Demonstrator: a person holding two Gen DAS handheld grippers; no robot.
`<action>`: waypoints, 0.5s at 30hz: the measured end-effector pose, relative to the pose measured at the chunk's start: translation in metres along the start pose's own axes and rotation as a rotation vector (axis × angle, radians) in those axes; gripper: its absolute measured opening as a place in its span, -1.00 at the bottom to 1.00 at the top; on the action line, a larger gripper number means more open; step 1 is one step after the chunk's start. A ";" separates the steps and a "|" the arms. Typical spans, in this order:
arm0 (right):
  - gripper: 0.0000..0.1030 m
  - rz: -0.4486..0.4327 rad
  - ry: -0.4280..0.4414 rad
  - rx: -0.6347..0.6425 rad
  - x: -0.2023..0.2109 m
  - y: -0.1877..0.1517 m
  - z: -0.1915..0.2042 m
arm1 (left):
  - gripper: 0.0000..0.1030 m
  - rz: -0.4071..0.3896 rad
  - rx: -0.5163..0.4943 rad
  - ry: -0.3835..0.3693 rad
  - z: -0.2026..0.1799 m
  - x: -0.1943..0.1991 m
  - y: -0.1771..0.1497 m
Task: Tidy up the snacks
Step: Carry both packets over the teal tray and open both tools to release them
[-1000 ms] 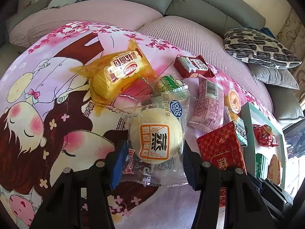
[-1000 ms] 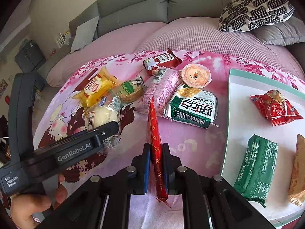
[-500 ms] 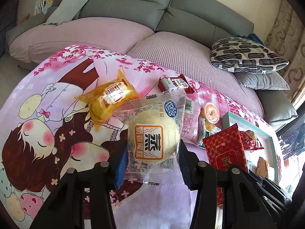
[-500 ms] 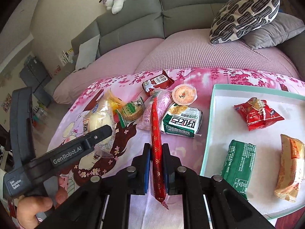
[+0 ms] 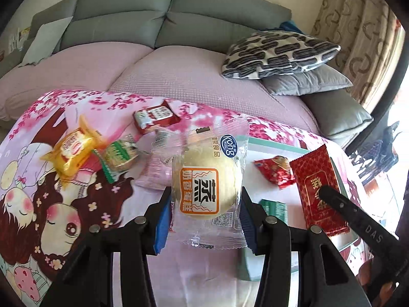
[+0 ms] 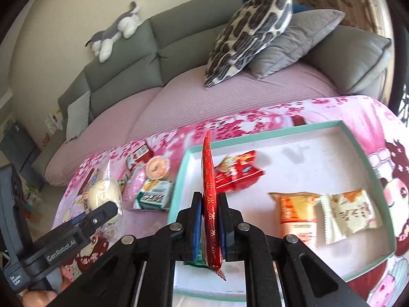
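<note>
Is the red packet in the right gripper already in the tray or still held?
Held: the right hand-held gripper clamps the red packet upright on edge above the tray.

grey sofa (image 6: 143, 58); plush cat (image 6: 115, 29) on backrest; patterned cushion (image 5: 278, 53); curtain (image 5: 358, 35)

grey sofa (image 6: 179, 35), patterned cushion (image 6: 250, 25), curtain (image 5: 358, 38)
</note>
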State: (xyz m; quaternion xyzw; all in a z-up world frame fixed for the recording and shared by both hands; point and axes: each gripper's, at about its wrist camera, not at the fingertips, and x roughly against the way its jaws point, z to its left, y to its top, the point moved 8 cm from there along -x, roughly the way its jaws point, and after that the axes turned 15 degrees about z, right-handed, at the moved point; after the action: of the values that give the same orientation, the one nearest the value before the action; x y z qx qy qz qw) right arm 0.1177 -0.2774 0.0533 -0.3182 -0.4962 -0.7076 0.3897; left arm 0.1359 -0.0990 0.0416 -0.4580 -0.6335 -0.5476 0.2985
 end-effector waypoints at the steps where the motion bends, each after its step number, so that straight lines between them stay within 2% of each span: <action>1: -0.76 -0.018 -0.014 -0.026 0.007 0.002 -0.013 | -0.03 0.003 -0.025 -0.009 -0.012 -0.002 -0.001; 8: -0.76 -0.095 -0.129 -0.147 0.039 0.009 -0.086 | -0.03 0.031 -0.163 -0.056 -0.084 -0.015 -0.008; 15: -0.76 -0.103 -0.147 -0.188 0.034 0.016 -0.119 | -0.03 0.043 -0.222 -0.075 -0.124 -0.033 -0.008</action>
State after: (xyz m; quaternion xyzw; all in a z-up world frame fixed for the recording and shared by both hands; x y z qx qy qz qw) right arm 0.1070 -0.4020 0.0522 -0.3787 -0.4705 -0.7447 0.2839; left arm 0.1263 -0.2268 0.0365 -0.5218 -0.5699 -0.5903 0.2336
